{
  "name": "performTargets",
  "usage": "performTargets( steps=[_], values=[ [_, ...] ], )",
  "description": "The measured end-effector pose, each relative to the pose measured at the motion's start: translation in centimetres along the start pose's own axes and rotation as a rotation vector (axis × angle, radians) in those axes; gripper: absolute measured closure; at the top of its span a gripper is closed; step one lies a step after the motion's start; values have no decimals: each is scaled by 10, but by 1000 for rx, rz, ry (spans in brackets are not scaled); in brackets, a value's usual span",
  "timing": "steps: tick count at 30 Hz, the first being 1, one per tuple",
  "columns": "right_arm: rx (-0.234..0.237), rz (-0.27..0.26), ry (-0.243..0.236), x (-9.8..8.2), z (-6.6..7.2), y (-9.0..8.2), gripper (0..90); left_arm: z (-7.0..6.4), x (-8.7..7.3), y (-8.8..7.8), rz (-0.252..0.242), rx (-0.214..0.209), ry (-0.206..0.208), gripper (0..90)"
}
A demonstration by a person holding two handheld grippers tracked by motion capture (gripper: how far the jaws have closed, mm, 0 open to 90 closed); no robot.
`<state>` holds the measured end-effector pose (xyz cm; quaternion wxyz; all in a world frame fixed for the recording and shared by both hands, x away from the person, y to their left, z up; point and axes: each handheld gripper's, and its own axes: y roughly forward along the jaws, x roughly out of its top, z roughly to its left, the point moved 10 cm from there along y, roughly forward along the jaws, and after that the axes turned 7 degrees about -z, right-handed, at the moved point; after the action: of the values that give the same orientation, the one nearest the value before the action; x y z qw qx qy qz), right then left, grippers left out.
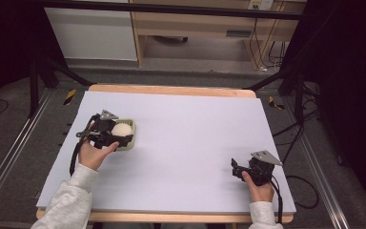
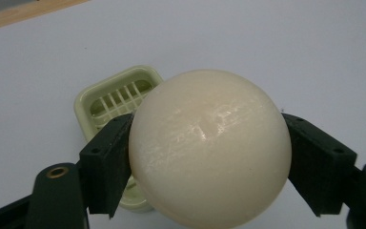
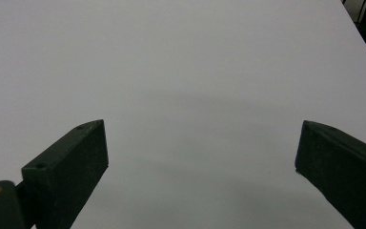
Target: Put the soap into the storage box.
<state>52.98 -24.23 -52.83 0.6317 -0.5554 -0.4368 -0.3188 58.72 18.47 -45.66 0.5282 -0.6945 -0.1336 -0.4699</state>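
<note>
From the high view, a person sits at a table [image 1: 181, 143] with a pale cover. The left hand [image 1: 91, 153] holds the left gripper [image 1: 119, 131] near the left side of the table. A round cream ball [image 1: 122, 129] sits in that gripper. A small green tray [image 1: 129, 138] is right there too, under and beside the ball. From here I cannot tell if the ball touches the tray. The right hand [image 1: 258, 187] holds the right gripper [image 1: 234, 168] near the right front corner of the table. It is well apart from the ball and the tray. The table around it is bare. A black cable [image 1: 279, 200] trails back from it.

In the left gripper view, the ball [image 2: 209, 148] is big and close. The two black jaws press on it, one on each side. So the left gripper [image 2: 209, 157] is gripping the ball. The ball is smooth and a bit shiny. The tray [image 2: 109, 102] lies on the table [image 2: 267, 47] behind and below the ball. It has thin bars across its bottom, like a little rack. The ball hides part of the tray.

In the right gripper view, the two jaws of the right gripper [image 3: 202, 152] stand wide apart. Nothing is between them. They point at the bare table [image 3: 181, 71].
</note>
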Motion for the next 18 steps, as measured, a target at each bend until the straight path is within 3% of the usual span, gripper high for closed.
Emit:
performTargets(
  steps=[7,18],
  values=[
    [0,-1,0,0,0,0,42,13,7,6,-9,19,-33,236],
    [-1,0,-4,0,0,1,42,24,8,20,9,38,-53,235]
  ],
)
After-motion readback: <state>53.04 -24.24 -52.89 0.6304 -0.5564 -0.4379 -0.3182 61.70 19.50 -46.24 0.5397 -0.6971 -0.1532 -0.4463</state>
